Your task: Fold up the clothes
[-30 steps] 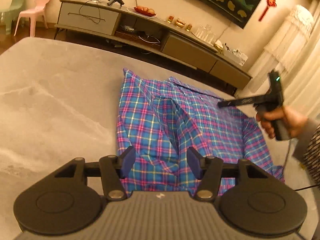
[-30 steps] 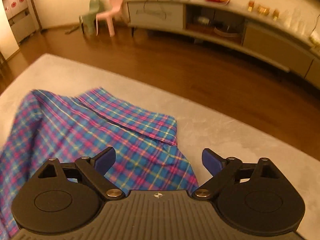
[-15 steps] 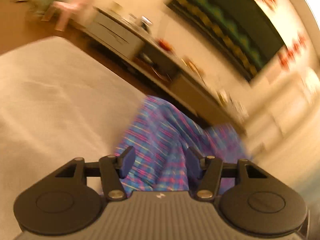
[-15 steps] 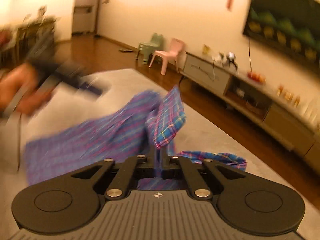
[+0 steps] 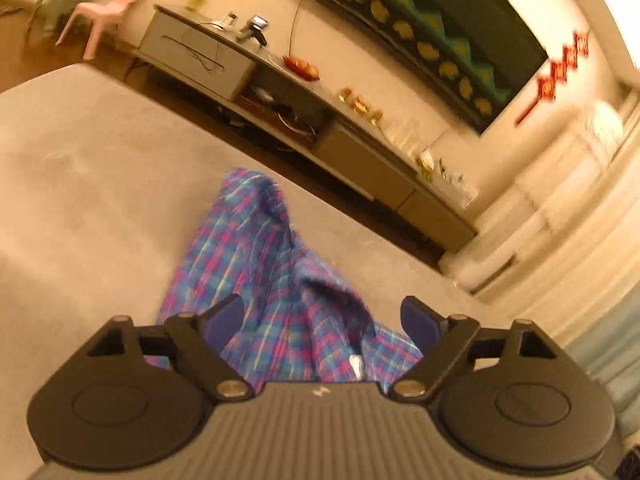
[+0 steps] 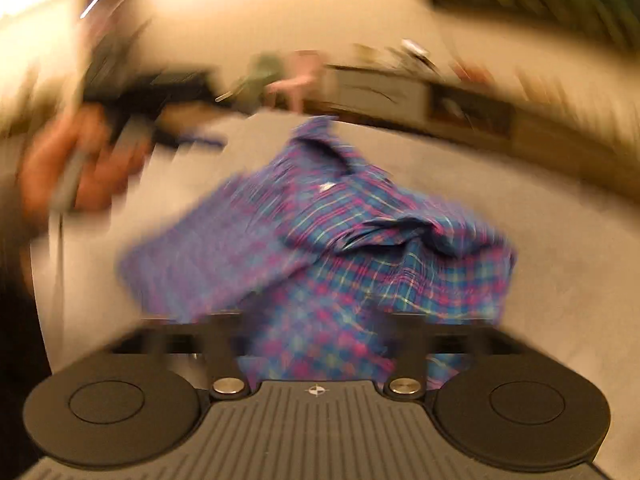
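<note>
A blue and pink plaid shirt (image 5: 260,272) lies rumpled on the grey bed surface (image 5: 80,184). My left gripper (image 5: 322,322) is open, its blue pads on either side of the cloth just above it, holding nothing. In the blurred right wrist view the shirt (image 6: 340,240) is heaped in front of my right gripper (image 6: 316,320), whose fingers stand apart with cloth between and below them. The left gripper and the hand holding it (image 6: 92,152) show blurred at the left of that view.
A long low TV cabinet (image 5: 304,120) stands beyond the bed's far edge, with a wood floor strip between. A pink chair (image 5: 104,12) and a green chair (image 5: 64,0) stand at the far left. White curtains (image 5: 560,216) hang at the right.
My right gripper, shut on a shirt edge half a second ago, has opened and the cloth has dropped into a heap. My left gripper has opened wider. Both cameras swung fast.
</note>
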Available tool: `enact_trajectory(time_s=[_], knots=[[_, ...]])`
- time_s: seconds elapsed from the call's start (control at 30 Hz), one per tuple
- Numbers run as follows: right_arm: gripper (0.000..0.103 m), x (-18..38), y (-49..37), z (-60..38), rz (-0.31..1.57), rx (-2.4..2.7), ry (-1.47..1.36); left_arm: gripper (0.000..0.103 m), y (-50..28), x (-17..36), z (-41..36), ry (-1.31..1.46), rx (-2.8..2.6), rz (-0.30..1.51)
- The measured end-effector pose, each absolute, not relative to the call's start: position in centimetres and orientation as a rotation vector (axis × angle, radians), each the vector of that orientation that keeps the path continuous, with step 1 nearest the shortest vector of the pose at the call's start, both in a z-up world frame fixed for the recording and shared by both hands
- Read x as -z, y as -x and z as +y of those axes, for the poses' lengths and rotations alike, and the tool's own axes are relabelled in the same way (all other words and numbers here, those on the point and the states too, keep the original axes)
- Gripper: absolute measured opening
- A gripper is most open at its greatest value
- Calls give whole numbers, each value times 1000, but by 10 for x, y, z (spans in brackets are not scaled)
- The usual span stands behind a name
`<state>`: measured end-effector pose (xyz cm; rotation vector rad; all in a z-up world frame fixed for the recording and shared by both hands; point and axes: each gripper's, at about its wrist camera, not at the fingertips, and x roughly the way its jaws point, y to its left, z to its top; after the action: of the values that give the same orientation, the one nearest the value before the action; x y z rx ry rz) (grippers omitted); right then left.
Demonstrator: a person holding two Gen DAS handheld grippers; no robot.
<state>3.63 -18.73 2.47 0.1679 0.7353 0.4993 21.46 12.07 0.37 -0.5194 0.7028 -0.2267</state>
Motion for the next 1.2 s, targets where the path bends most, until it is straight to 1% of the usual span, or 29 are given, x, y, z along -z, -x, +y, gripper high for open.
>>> enact_trajectory(time_s=[0.13,0.17,0.2,0.23,0.27,0.33,0.37,0.43,0.5,0.53,0.63,0.7,0.83,0.9,0.93,0.97,1.03,1.07,1.1,1.13,1.17,1.2], knots=[[94,-15,-86,-207,770,-424,-521,87,-265,4,93,429,246,792],[94,-12,-98,-212,776,-404,-609,76,-271,8,85,388,241,819],[94,-10,-110,-217,781,-383,-697,46,-276,13,79,347,224,842],[91,-7,-117,-218,783,-382,-706,30,-280,18,74,306,206,863],[86,-4,-123,-219,785,-385,-704,8,-281,21,73,297,196,867],[34,2,-134,-220,788,-390,-700,6,-275,17,76,318,199,850],[34,4,-136,-221,788,-397,-689,5,-270,11,79,349,213,829],[20,-1,-133,-228,769,-406,-708,5,-254,-5,88,412,244,787],[15,-13,-127,-238,741,-427,-752,5,-227,-29,100,486,281,747],[14,-20,-121,-248,723,-432,-791,5,-209,-41,107,528,302,731],[13,-41,-102,-276,673,-443,-913,5,-140,-55,114,588,343,732],[13,-46,-86,-293,677,-436,-951,5,-93,-63,118,625,371,734],[13,-35,-54,-307,748,-380,-957,6,-43,-3,118,623,294,839],[13,-25,-37,-302,798,-344,-916,8,-18,29,118,619,253,893],[13,-20,-29,-298,825,-325,-888,12,-15,42,119,622,251,909],[13,-15,-20,-294,852,-306,-859,23,-13,53,120,616,238,926],[14,-11,-10,-284,877,-256,-770,27,-2,45,123,588,254,881],[17,-14,-6,-281,868,-235,-735,35,4,41,124,574,264,855],[17,-20,0,-279,844,-237,-715,48,10,36,126,560,273,829],[20,-28,4,-277,824,-256,-709,54,16,32,127,545,282,803],[26,-35,11,-273,797,-278,-706,60,18,25,134,545,278,778],[48,-42,18,-269,769,-300,-704,62,20,18,142,546,272,753]])
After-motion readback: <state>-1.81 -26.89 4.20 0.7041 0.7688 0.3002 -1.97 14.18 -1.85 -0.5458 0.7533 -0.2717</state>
